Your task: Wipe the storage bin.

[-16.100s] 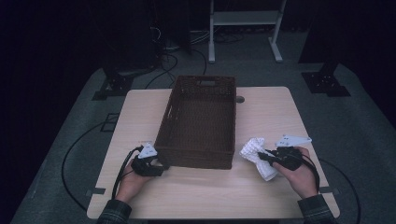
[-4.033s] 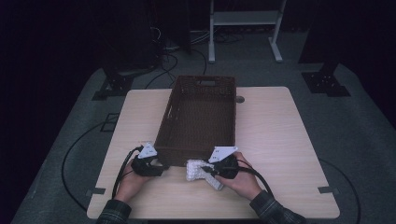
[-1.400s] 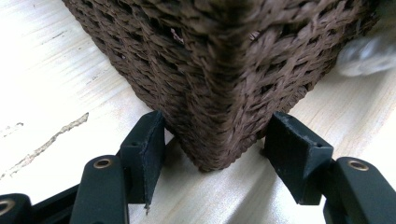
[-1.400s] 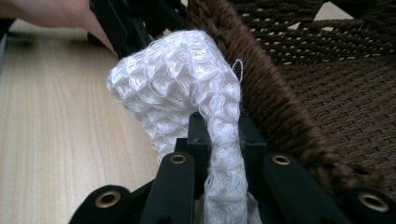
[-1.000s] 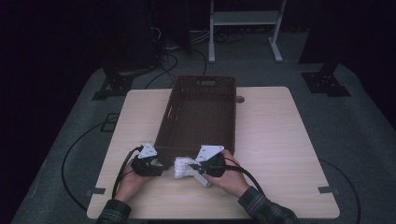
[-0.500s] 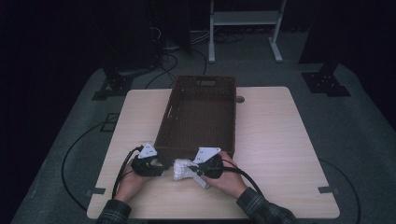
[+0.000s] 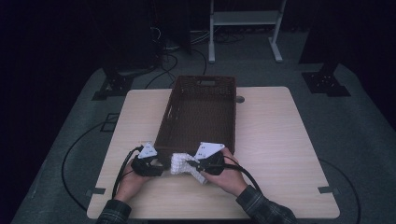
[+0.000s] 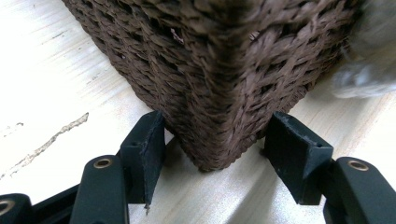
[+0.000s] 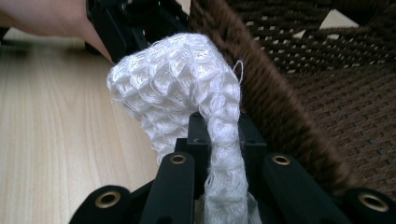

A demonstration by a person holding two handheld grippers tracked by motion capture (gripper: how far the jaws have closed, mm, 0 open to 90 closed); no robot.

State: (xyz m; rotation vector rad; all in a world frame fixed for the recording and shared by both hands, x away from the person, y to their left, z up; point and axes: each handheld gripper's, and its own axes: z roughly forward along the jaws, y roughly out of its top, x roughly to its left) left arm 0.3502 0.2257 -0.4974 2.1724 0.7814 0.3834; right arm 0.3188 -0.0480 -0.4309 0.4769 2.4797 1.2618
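Note:
A dark brown woven basket (image 7: 169, 112) stands lengthwise in the middle of the light wooden table. My left gripper (image 7: 156, 169) sits at the basket's near left corner. In the left gripper view its jaws (image 8: 219, 133) are shut on that corner of the basket (image 8: 224, 70), one pad against each wall. My right gripper (image 7: 190, 164) is shut on a white waffle-knit cloth (image 7: 180, 163) just in front of the basket's near wall, close to the left gripper. In the right gripper view the cloth (image 9: 177, 88) bulges up from the shut jaws (image 9: 219, 135), beside the basket's rim (image 9: 261, 93).
The table (image 7: 280, 140) stretches bare to the right of the basket, with a small round hole (image 7: 240, 99) near the far edge. Cables (image 7: 116, 172) trail from both grippers. On the floor behind stand a white-framed rack (image 7: 243, 18) and black stand bases (image 7: 327, 81).
The right gripper has carried the cloth from the right of the basket along its front to the near left corner, edging slightly left in the last second. The left gripper has kept still.

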